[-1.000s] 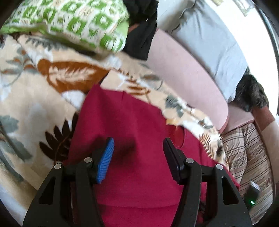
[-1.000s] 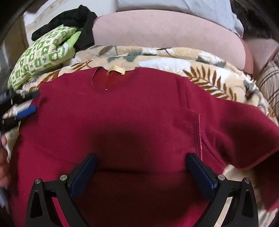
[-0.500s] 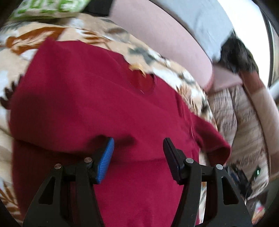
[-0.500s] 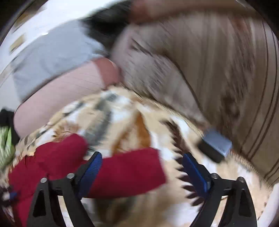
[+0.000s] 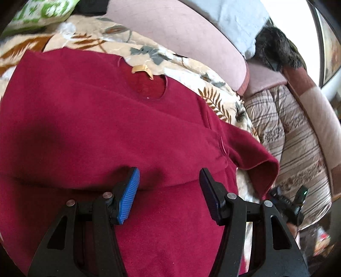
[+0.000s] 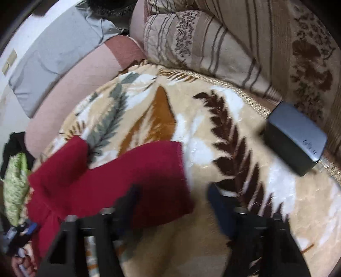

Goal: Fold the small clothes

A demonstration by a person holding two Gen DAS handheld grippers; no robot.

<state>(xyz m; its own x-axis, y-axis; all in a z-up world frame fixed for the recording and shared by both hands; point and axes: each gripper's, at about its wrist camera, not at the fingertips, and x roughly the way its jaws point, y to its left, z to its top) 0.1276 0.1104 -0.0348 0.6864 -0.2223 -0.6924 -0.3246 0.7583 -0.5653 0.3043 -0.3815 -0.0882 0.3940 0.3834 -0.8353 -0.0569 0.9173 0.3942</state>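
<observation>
A dark red sweatshirt (image 5: 102, 127) lies spread on a leaf-patterned blanket (image 5: 183, 64), its neck hole with a tan label (image 5: 141, 69) at the far side. One side lies folded over the body. My left gripper (image 5: 169, 185) is open and empty just above the fold edge. The other sleeve (image 6: 136, 170) lies out flat in the right wrist view. My right gripper (image 6: 173, 200) is open and empty over the sleeve's cuff end, its left finger above the cloth. It also shows in the left wrist view (image 5: 287, 202) past the sleeve.
A dark grey box (image 6: 294, 136) lies on the blanket's right edge. A striped quilt (image 6: 234, 38) and pink bolster (image 5: 181, 29) border the blanket. A green patterned pillow (image 5: 40, 15) and black cloth (image 6: 12, 144) lie at the far left.
My left gripper drew back and turned right, bringing the neck and the sleeve into view. My right gripper swung from the sweatshirt's body out to the sleeve and closed in on its cuff.
</observation>
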